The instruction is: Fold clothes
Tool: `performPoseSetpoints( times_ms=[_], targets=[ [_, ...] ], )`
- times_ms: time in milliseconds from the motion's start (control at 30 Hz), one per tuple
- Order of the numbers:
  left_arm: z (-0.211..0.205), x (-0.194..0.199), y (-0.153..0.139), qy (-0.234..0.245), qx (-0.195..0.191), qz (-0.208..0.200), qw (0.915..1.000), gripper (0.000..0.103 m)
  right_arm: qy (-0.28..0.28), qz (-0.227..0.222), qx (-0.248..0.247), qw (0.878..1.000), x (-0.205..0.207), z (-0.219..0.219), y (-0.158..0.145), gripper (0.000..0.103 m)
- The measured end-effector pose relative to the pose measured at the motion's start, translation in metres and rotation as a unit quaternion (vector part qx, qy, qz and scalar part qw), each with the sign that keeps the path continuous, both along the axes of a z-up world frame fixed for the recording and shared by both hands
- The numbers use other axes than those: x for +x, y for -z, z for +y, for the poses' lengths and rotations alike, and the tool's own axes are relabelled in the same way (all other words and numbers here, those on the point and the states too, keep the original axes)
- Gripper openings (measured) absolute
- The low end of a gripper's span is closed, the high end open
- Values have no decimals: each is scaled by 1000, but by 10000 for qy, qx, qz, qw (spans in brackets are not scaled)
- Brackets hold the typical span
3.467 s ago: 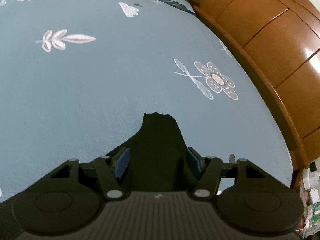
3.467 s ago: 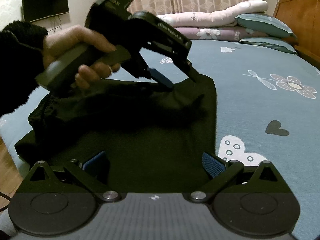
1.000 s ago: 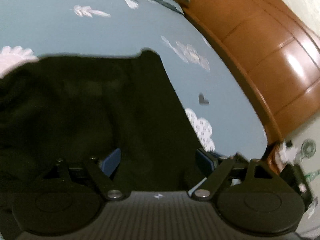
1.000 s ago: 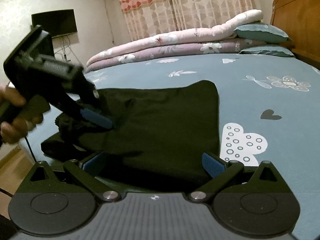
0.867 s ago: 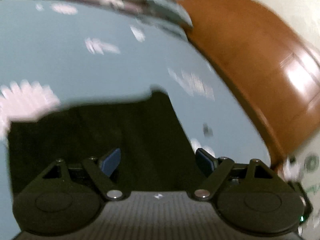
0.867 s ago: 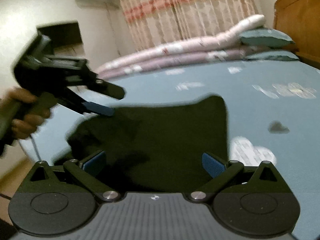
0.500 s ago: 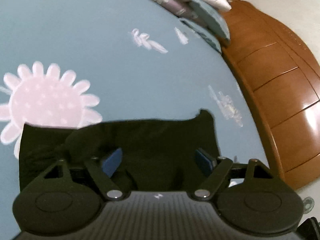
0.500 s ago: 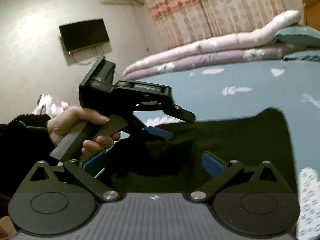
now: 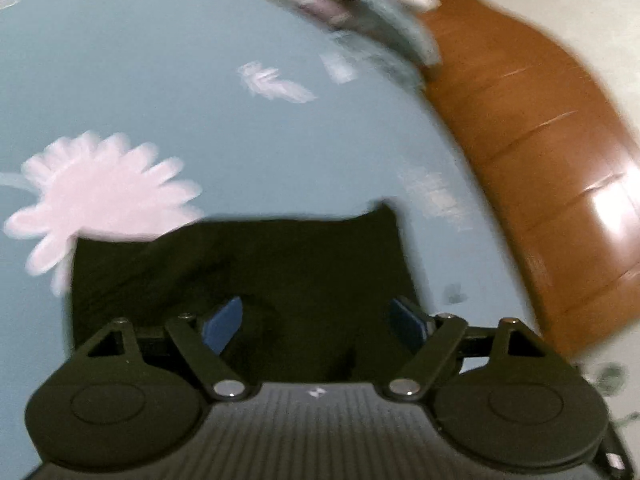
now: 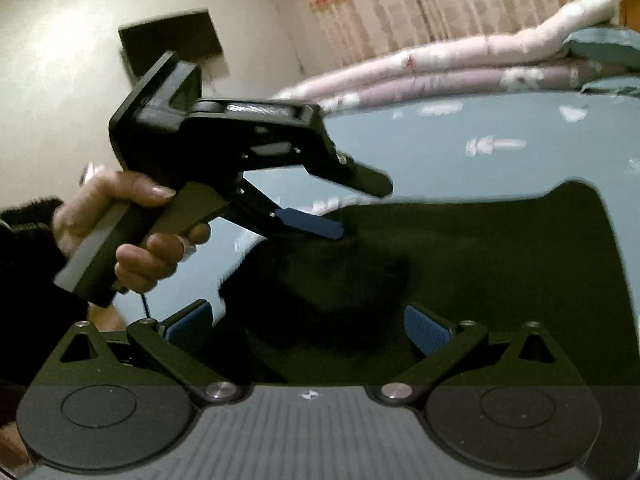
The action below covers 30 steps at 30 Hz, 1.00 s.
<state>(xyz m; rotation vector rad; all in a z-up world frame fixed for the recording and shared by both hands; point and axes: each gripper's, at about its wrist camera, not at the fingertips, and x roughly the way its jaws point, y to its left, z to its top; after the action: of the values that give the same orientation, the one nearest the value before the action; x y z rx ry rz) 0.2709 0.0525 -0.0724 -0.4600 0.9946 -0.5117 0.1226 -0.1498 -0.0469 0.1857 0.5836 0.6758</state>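
Both grippers stand spread wide, grasping nothing. Left gripper [image 9: 318, 320] and right gripper [image 10: 306, 326] hover over the black garment [image 10: 480, 272], which lies folded on the blue bed [image 9: 240, 152], at 12 o'clock from each.

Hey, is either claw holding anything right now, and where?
Nothing is held. The left claw and right claw are both open above the black garment.

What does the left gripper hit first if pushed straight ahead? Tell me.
Most likely the black garment: the left gripper is open and aimed across it, with the blue bedsheet beyond. Motion blur leaves depth uncertain.
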Motion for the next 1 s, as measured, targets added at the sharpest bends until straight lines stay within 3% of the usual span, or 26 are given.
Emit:
performPoseSetpoints(
  times_ms=[100, 400, 733, 867, 1000],
  targets=[
    [14, -6, 3, -110, -323, 21, 9994, 78, 4, 75, -86, 9999, 0, 5, 5, 103],
    [-3, 11, -37, 155, -358, -392, 9985, 82, 64, 197, -244, 9995, -4, 12, 11, 103],
    [-25, 50, 9, 91, 79, 40, 9999, 81, 51, -57, -436, 9990, -13, 16, 25, 103],
    [-27, 40, -5, 130, 211, -59, 9997, 81, 100, -115, -415, 9990, -16, 14, 26, 103],
    [-20, 13, -32, 260, 71, -369, 9990, 81, 119, -152, -528, 9984, -18, 16, 17, 103]
  ],
)
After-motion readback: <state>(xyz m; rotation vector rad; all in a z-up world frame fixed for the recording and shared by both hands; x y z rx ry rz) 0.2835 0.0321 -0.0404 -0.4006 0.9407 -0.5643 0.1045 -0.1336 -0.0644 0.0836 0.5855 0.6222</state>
